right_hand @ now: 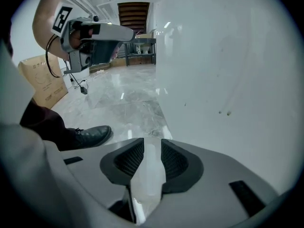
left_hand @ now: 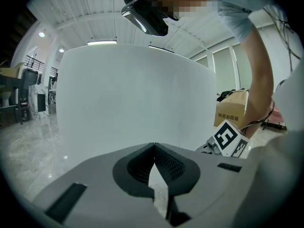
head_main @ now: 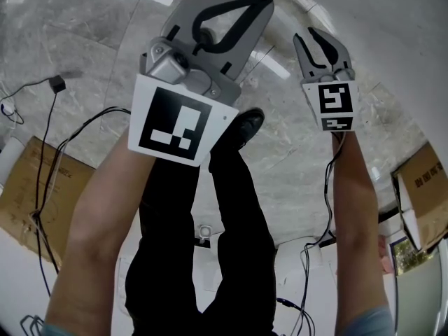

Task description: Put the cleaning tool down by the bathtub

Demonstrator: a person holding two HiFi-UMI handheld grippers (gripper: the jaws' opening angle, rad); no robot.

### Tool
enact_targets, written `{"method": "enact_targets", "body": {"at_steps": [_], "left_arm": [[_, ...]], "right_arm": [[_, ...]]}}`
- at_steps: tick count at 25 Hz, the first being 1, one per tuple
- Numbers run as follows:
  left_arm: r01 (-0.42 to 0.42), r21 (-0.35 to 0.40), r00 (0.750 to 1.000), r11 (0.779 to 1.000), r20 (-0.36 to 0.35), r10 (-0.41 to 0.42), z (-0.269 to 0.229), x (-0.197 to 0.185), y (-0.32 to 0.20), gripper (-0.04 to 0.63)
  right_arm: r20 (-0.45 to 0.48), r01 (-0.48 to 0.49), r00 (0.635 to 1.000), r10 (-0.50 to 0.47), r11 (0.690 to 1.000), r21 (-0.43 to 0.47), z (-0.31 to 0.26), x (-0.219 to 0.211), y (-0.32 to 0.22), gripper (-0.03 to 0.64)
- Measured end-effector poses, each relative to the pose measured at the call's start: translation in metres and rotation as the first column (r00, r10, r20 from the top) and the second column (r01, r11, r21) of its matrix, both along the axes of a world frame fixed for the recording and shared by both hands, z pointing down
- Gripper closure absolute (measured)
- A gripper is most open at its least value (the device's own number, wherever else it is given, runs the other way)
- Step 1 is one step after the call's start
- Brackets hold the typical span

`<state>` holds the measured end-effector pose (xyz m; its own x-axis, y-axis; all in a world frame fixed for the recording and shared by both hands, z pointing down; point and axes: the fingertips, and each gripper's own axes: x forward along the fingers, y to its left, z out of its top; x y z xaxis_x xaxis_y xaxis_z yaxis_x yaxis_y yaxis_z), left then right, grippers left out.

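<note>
Glossy grey marble floor [right_hand: 128, 103]; seemingly a white bathtub wall [right_hand: 228, 56] beside it.

In the head view one shoe [head_main: 246, 127] is half covered by the left gripper [head_main: 262, 2], and the legs [head_main: 231, 243] are cut off by the near edge. The left box [head_main: 28, 194] and the right box [head_main: 423, 180] are cut by the picture's sides, and the right box's print is too small to be read. In the left gripper view the tub's [left_hand: 133, 99] foot is hidden behind that gripper's body, and of the right gripper [head_main: 304, 35] only the cube [left_hand: 229, 139] is shown. In the right gripper view the tub is cut off at the right.
</note>
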<state>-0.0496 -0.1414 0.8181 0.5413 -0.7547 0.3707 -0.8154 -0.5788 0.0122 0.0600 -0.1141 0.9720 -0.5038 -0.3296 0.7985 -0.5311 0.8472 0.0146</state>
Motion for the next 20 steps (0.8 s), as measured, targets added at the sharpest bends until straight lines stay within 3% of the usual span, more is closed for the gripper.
{"method": "enact_targets", "body": {"at_steps": [11, 20], "left_arm": [[0.002, 0.027, 1.000, 1.000, -0.013, -0.001, -0.024, 0.005, -0.011, 0.580], [-0.006, 0.062, 1.000, 0.998, -0.002, 0.006, -0.070, 0.021, -0.014, 0.580]], "right_arm": [[0.013, -0.017, 1.000, 0.016, 1.000, 0.021, -0.024, -0.001, -0.006, 0.490], [0.089, -0.058, 0.995, 0.051, 0.995, 0.084, -0.096, -0.012, -0.017, 0.497]]}}
